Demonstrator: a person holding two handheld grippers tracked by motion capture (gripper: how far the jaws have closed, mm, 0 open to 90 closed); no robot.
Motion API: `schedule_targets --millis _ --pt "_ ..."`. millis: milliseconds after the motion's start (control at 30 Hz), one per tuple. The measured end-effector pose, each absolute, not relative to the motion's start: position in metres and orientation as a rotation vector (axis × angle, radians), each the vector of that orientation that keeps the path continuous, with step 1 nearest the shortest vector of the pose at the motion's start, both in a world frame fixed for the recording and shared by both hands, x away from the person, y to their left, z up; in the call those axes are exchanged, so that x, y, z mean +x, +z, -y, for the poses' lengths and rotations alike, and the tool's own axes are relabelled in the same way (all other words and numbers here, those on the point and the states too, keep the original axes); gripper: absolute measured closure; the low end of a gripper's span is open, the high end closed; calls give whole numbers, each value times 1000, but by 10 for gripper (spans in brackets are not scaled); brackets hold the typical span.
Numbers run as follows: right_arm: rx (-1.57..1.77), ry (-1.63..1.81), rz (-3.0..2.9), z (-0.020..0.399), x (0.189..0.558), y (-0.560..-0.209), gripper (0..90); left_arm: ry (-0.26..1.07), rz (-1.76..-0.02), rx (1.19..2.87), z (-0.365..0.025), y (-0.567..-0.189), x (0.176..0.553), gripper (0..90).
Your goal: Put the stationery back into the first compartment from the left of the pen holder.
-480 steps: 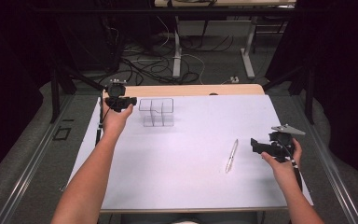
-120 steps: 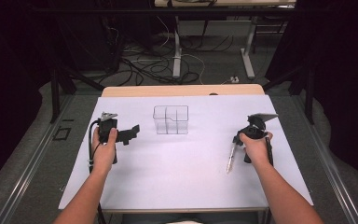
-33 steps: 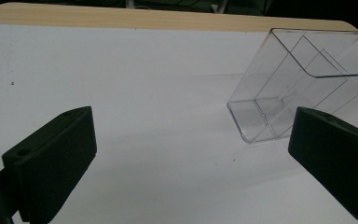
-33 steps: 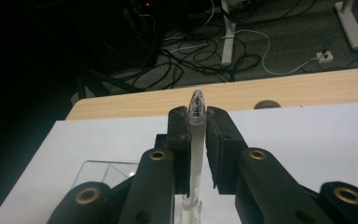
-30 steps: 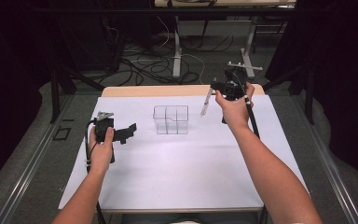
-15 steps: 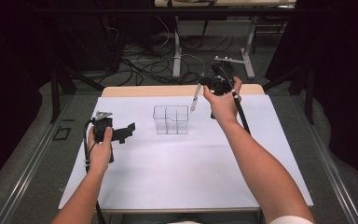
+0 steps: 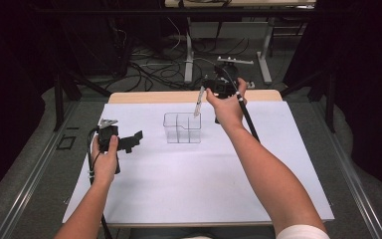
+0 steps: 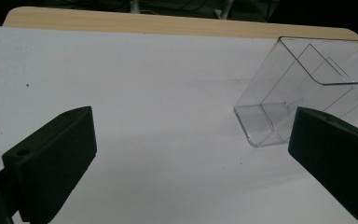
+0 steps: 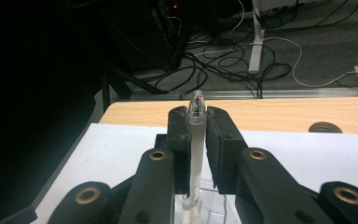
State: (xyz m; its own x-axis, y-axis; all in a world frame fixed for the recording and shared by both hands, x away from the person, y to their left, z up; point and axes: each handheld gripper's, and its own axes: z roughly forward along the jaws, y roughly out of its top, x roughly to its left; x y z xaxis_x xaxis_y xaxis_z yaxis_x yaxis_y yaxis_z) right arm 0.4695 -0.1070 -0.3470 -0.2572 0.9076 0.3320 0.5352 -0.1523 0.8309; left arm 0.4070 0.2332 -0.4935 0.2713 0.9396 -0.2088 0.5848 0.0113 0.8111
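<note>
In the lower left of the high view, the left gripper point(image 7: 132, 142) is resting on the white mat point(image 7: 189, 189) with its jaws wide apart and nothing between them. In the middle of the frame, the clear box point(image 7: 182, 127) is standing on the mat. Just above the box, the right gripper point(image 7: 205, 92) is squeezing a pen point(image 7: 198, 103) near its top end, and the pen is hanging tip down over the box. The pen looks light, thin, stiff and smooth, so it could slip; gripping it around the middle seems safest.
</note>
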Motion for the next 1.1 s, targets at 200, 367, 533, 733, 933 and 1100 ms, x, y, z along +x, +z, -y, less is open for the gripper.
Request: schedule_targets --millis 200,367,533,733,933,1100 --pt "1616 1386 -1769 97 470 -347 806 517 -1415 1677 -233 -494 407 7" --pt "1606 1389 -1777 90 470 -348 806 516 -1412 1677 -233 -494 407 7" --pt "1602 1389 -1784 82 471 -349 806 518 -1405 1680 -232 -494 406 7" --pt "1601 1390 -1795 73 474 -353 806 516 -1401 1680 -232 -493 406 7" --pt "1588 1383 -1818 63 477 -358 806 510 -1402 1682 -234 -493 406 7" --pt "1590 1381 -1827 56 478 -361 806 511 -1403 1673 -234 -493 406 7"
